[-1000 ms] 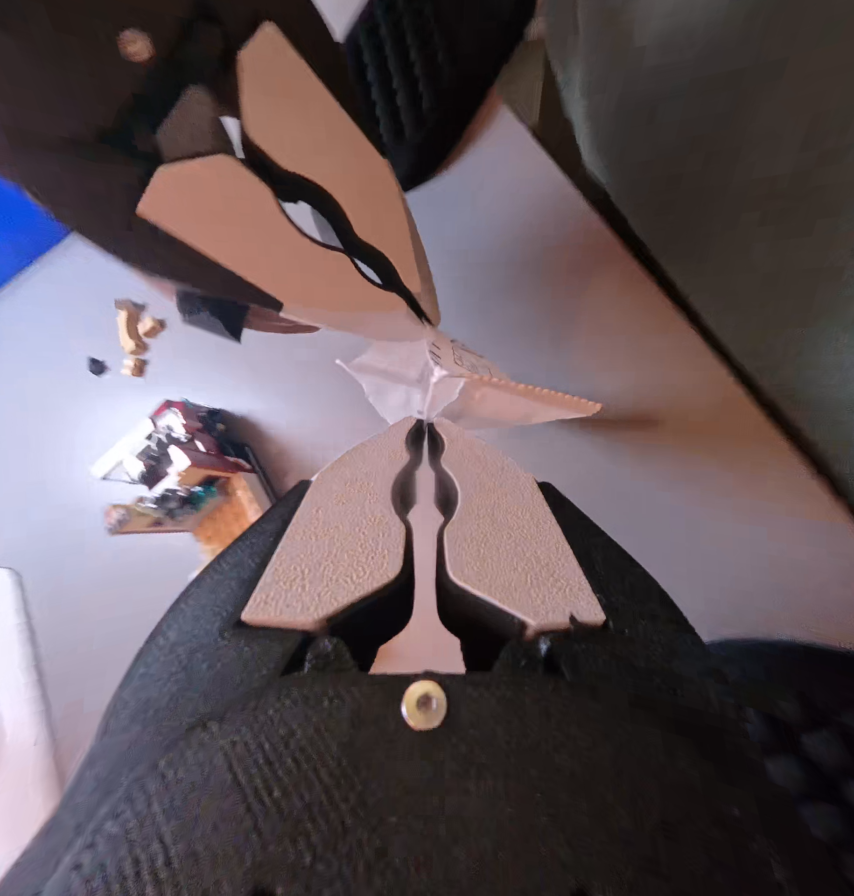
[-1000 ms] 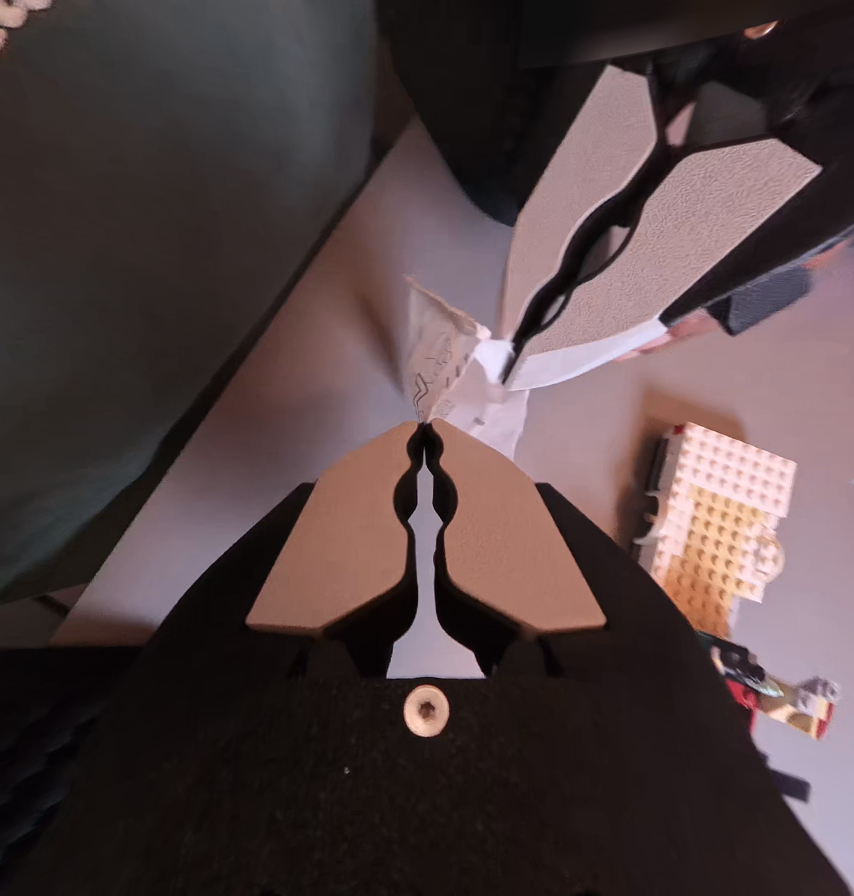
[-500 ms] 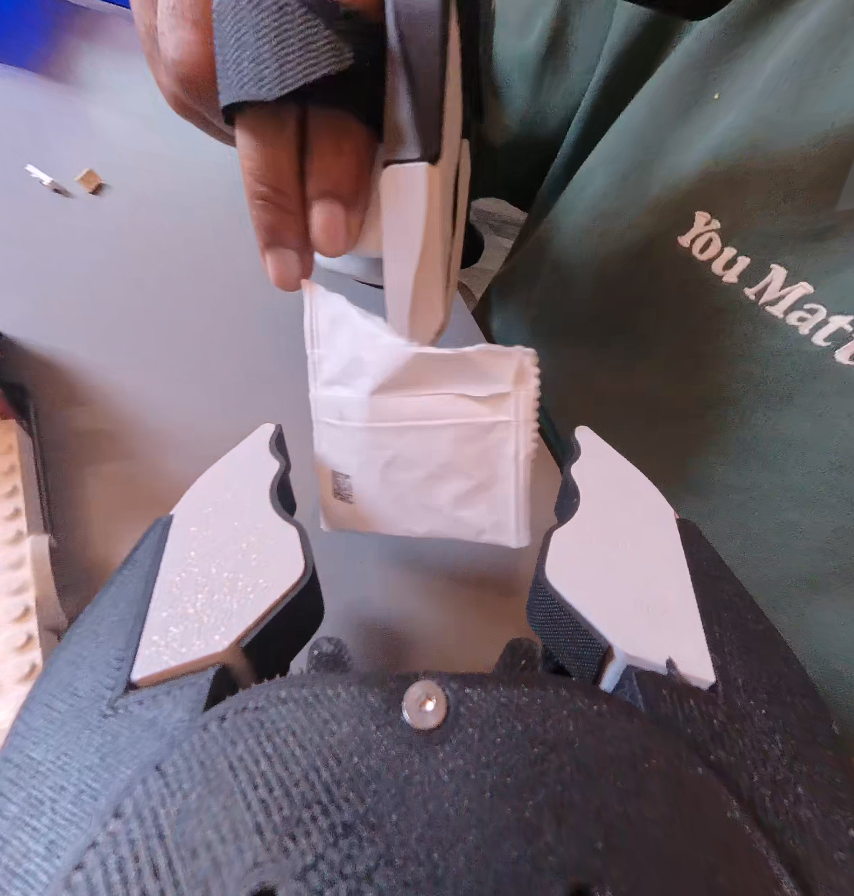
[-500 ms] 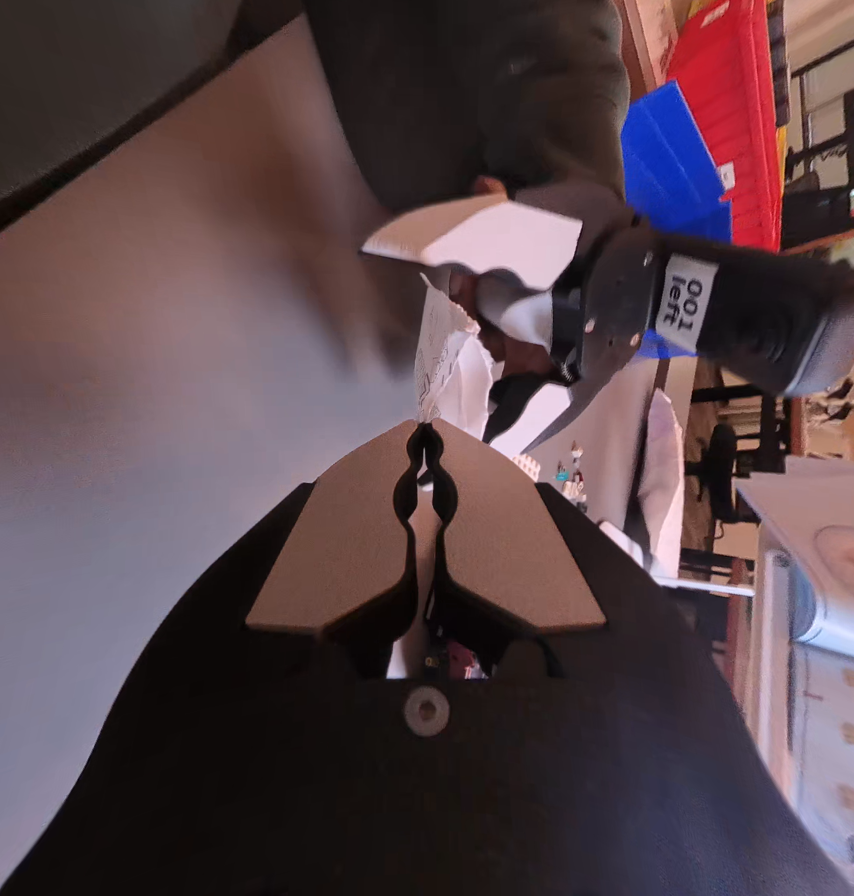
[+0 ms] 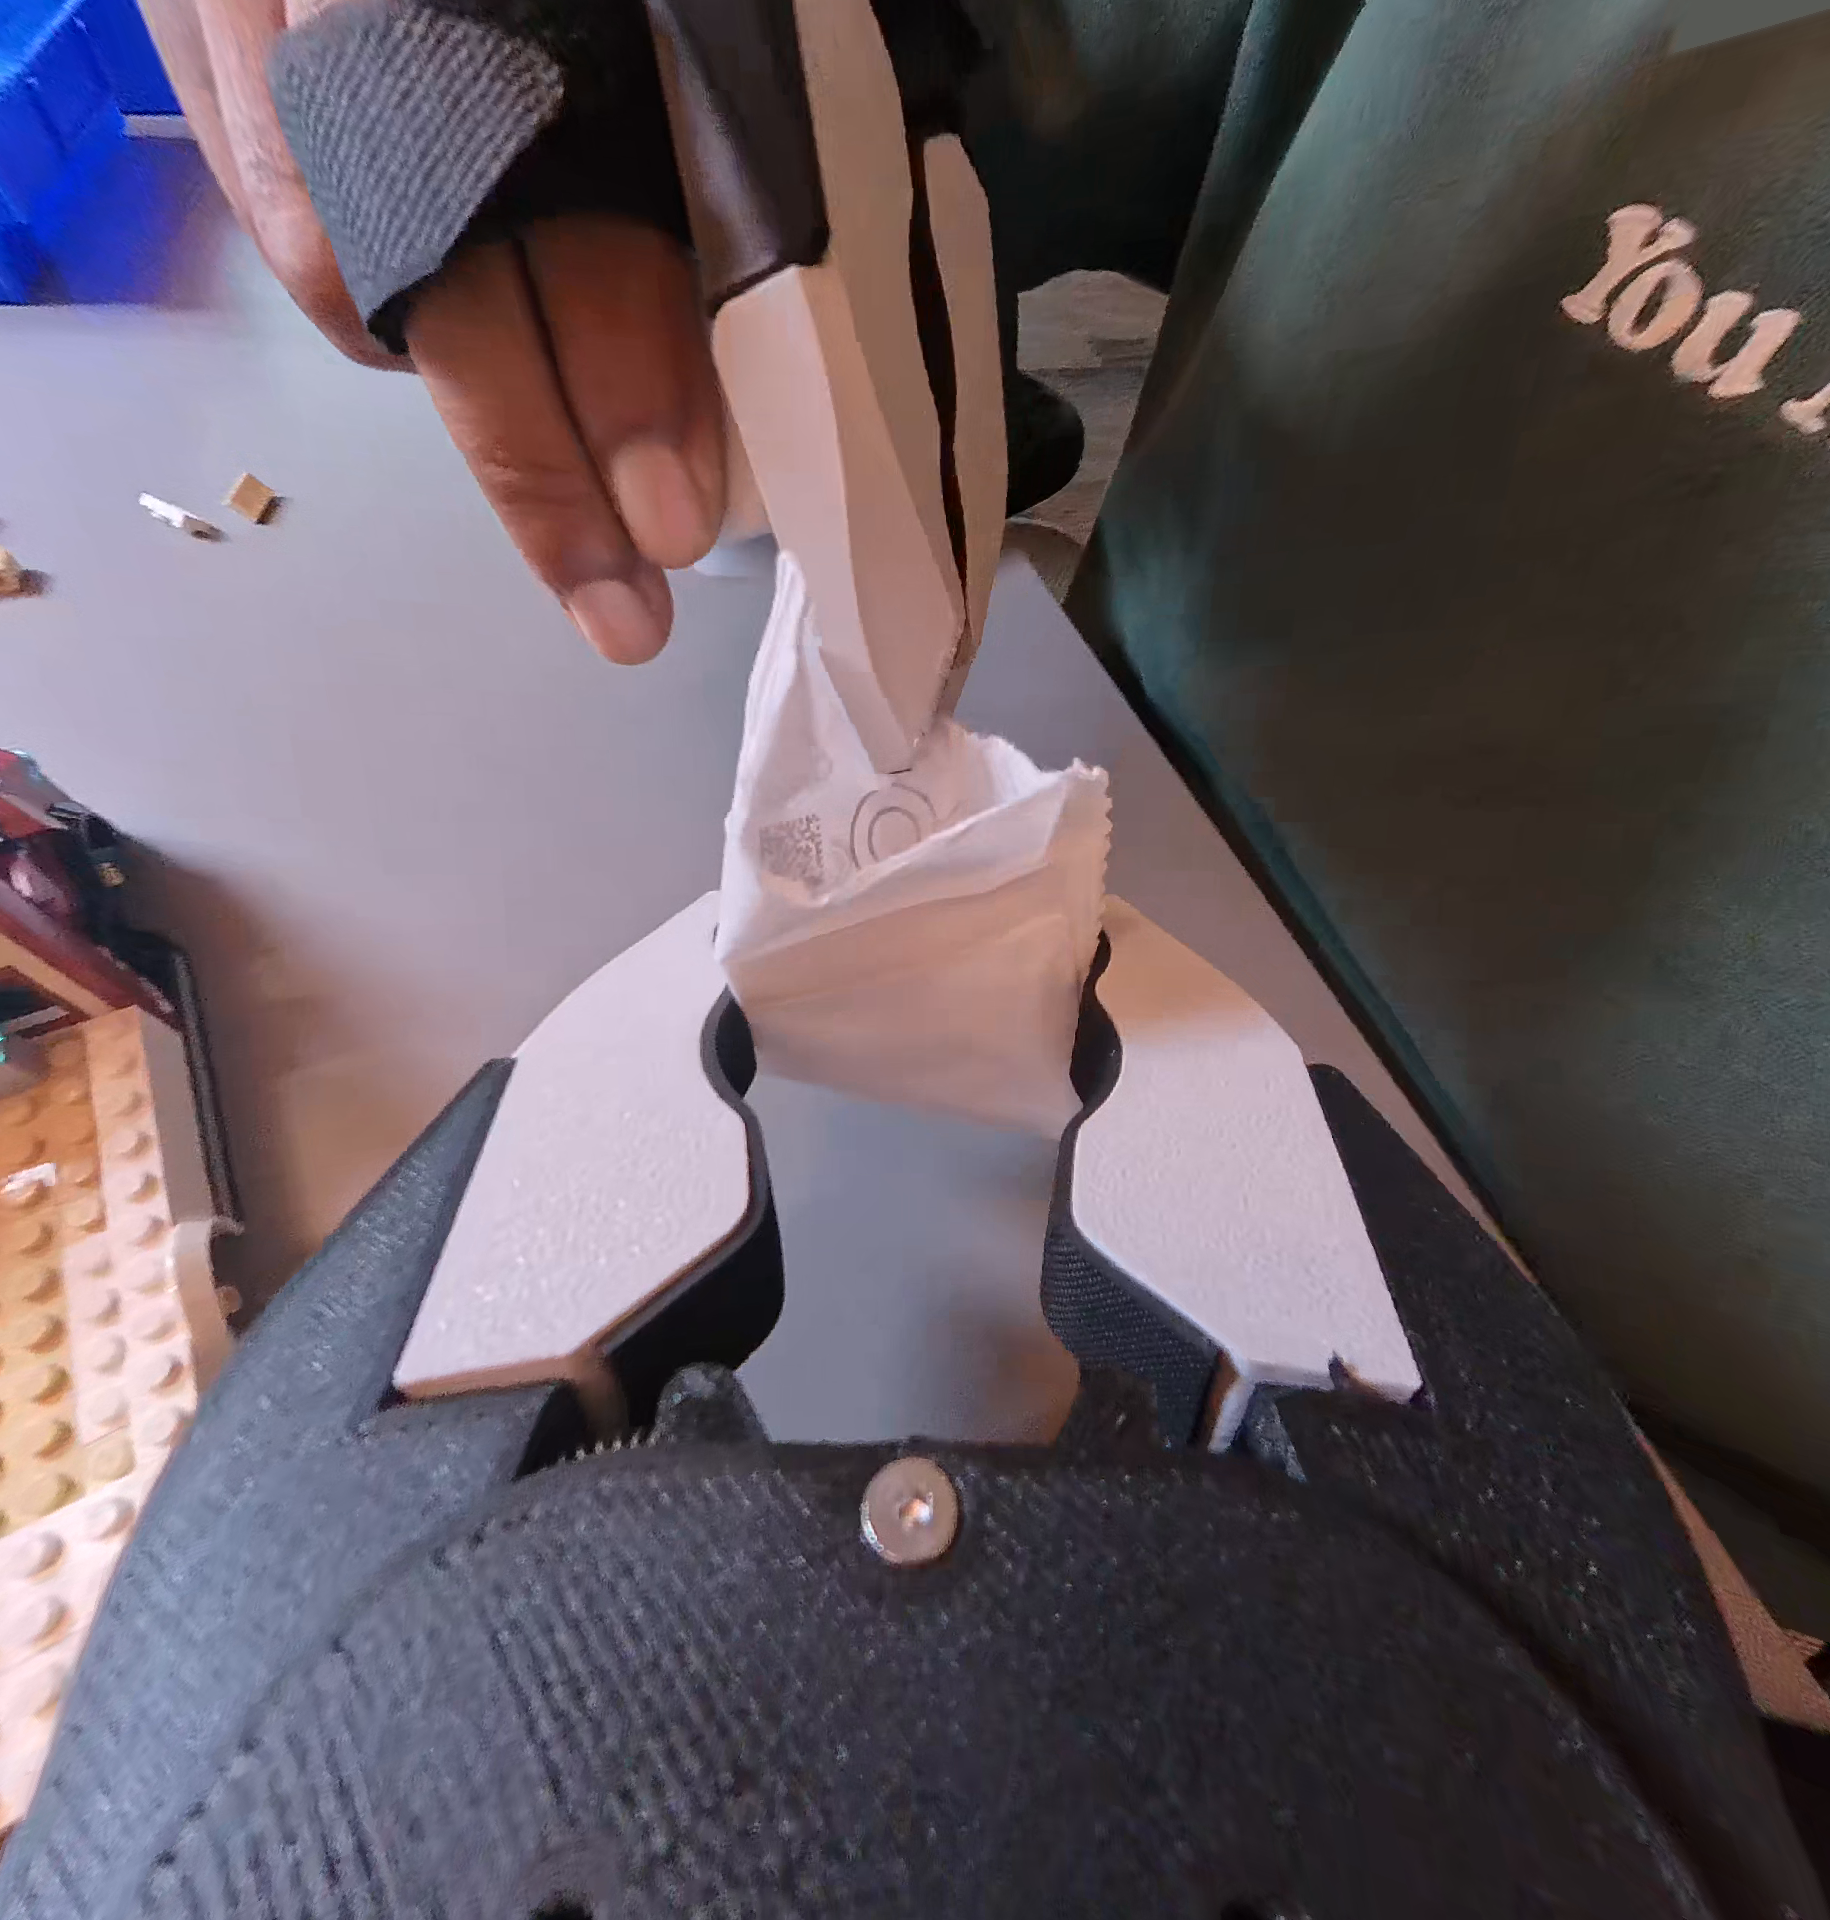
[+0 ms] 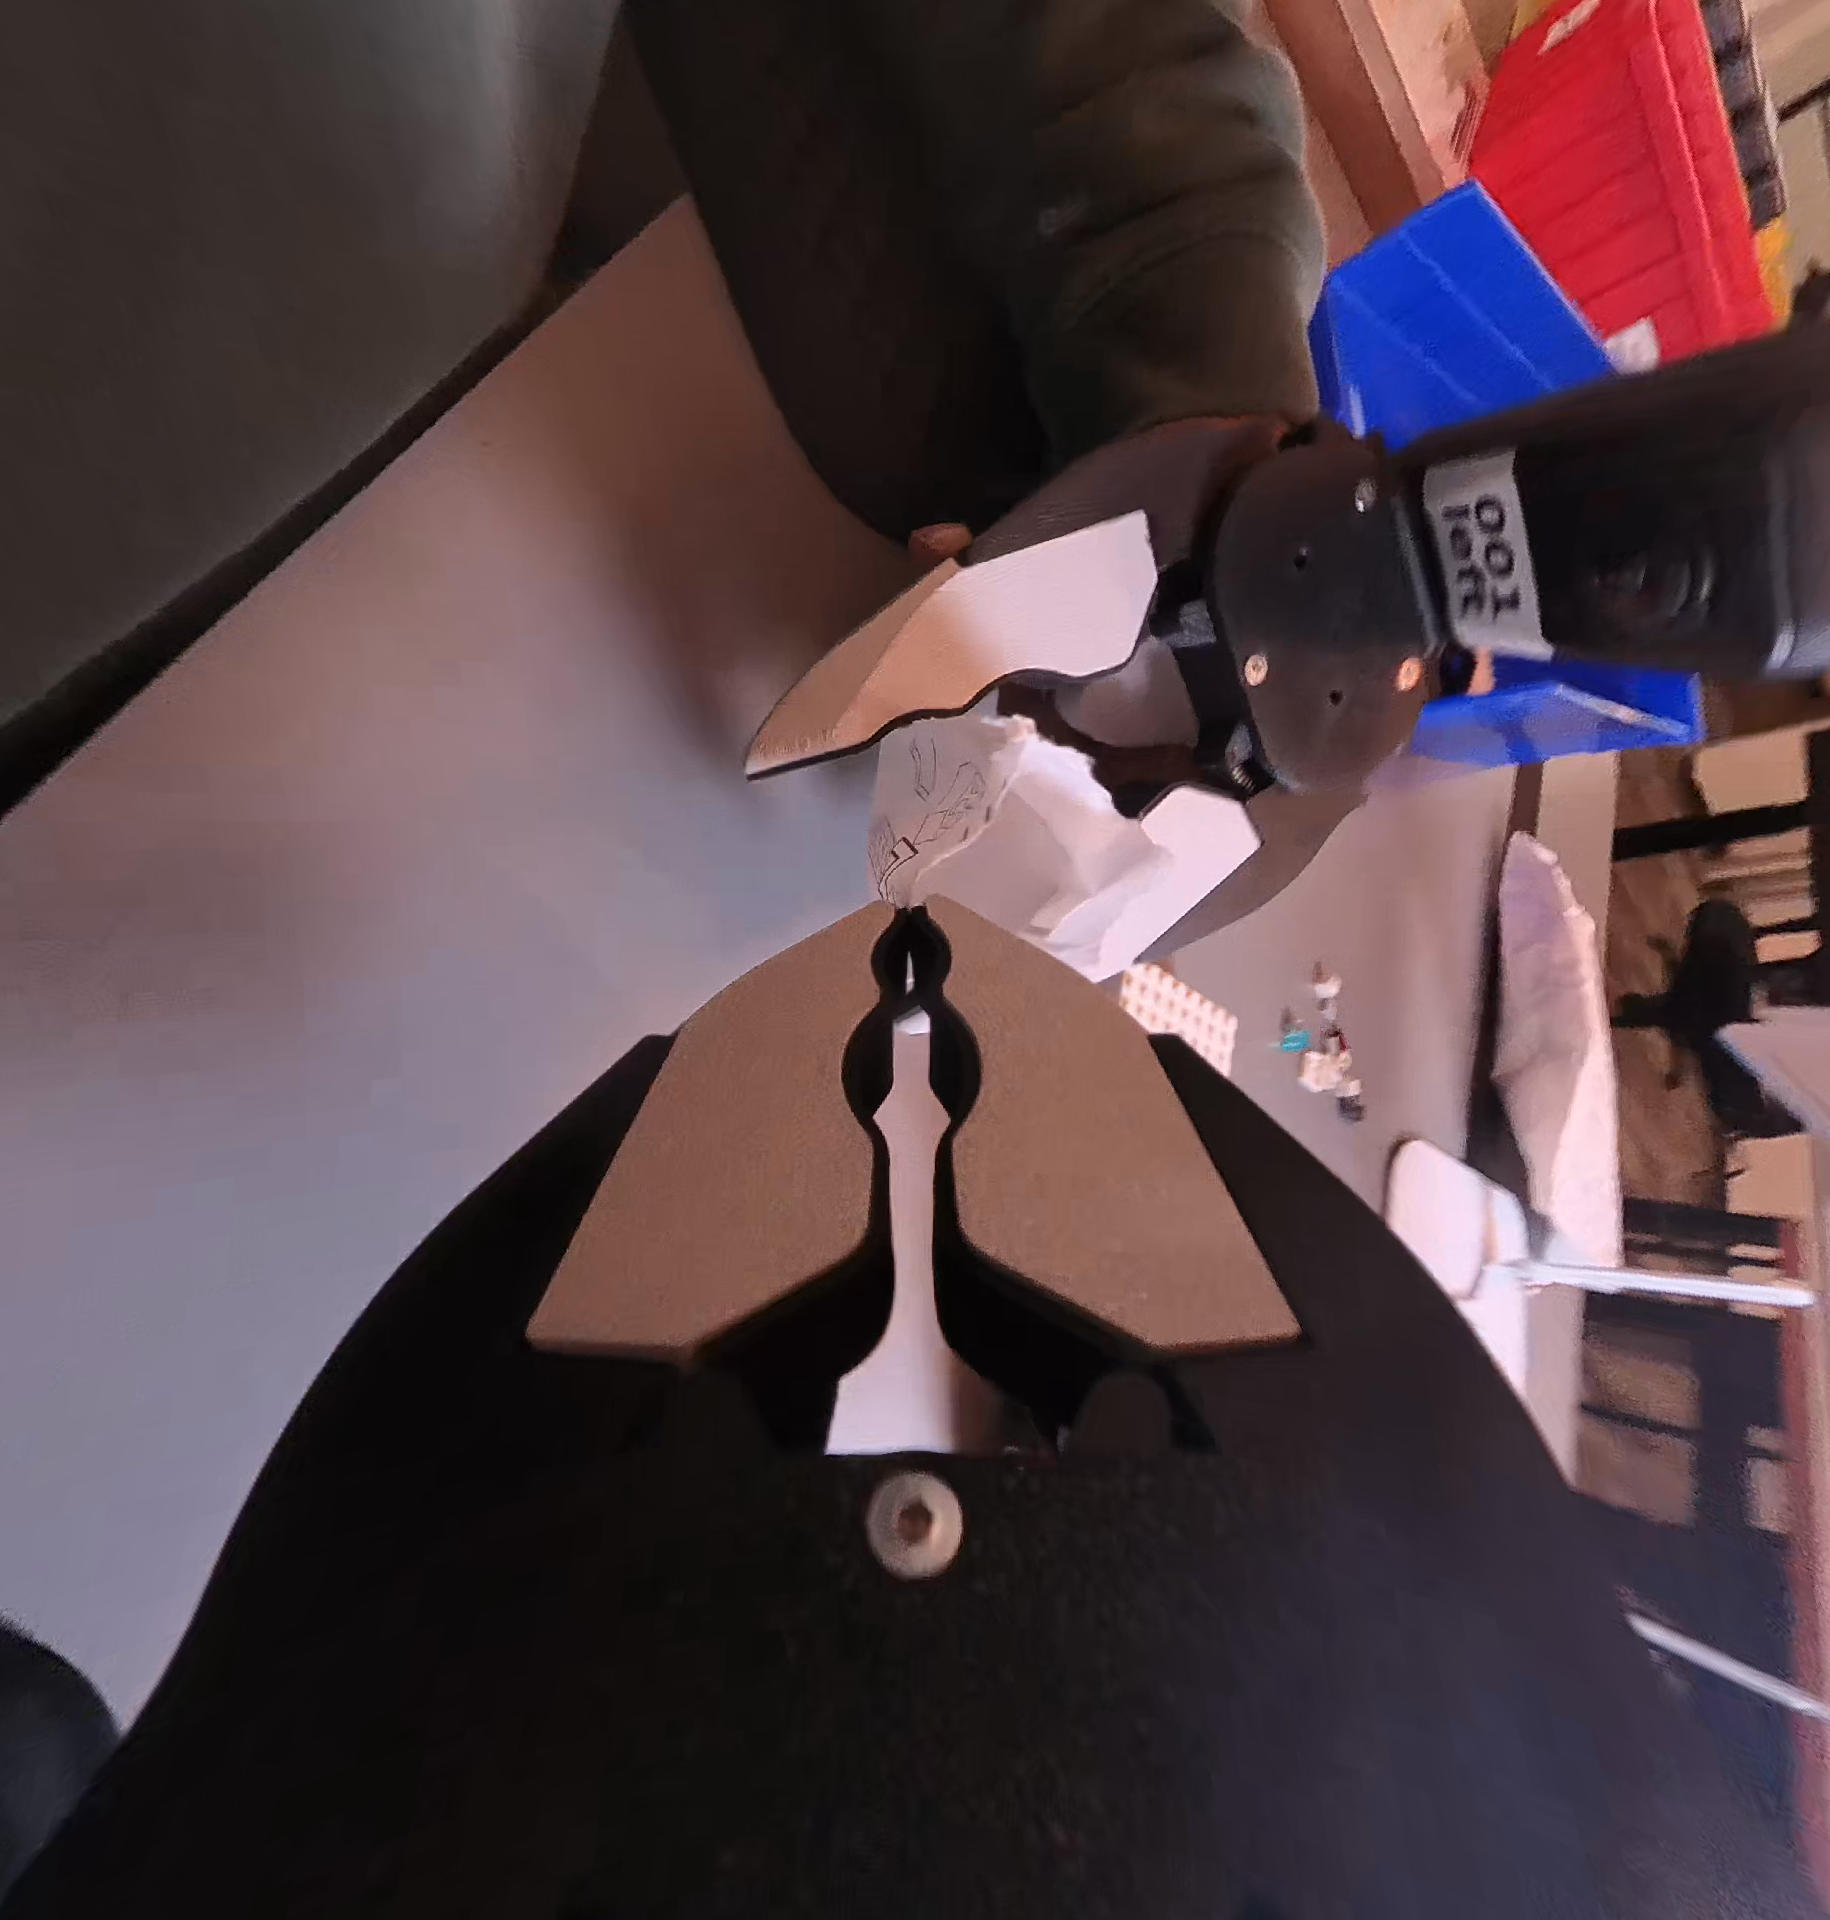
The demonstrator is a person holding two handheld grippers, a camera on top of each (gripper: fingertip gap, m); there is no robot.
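1. Right gripper [image 6: 906,909]: tips fully closed, pinching top corner of a crumpled white paper packet [image 5: 890,935] w/ serrated edge.
2. Left gripper [image 5: 906,935]: about half open, both inner pads pressed on the packet's sides; packet bulges between them.
3. Packet hangs off the right tips, above the grey table [image 5: 371,779].
4. Person's hand [image 5: 537,416] w/ black strap just left of right gripper.
5. Farther left: tan studded baseplate [image 5: 49,1299], small loose bricks [image 5: 251,494].
6. Right of the left gripper: dark green sweatshirt [image 5: 1513,727].
7. Behind: blue bin [image 6: 1441,301].
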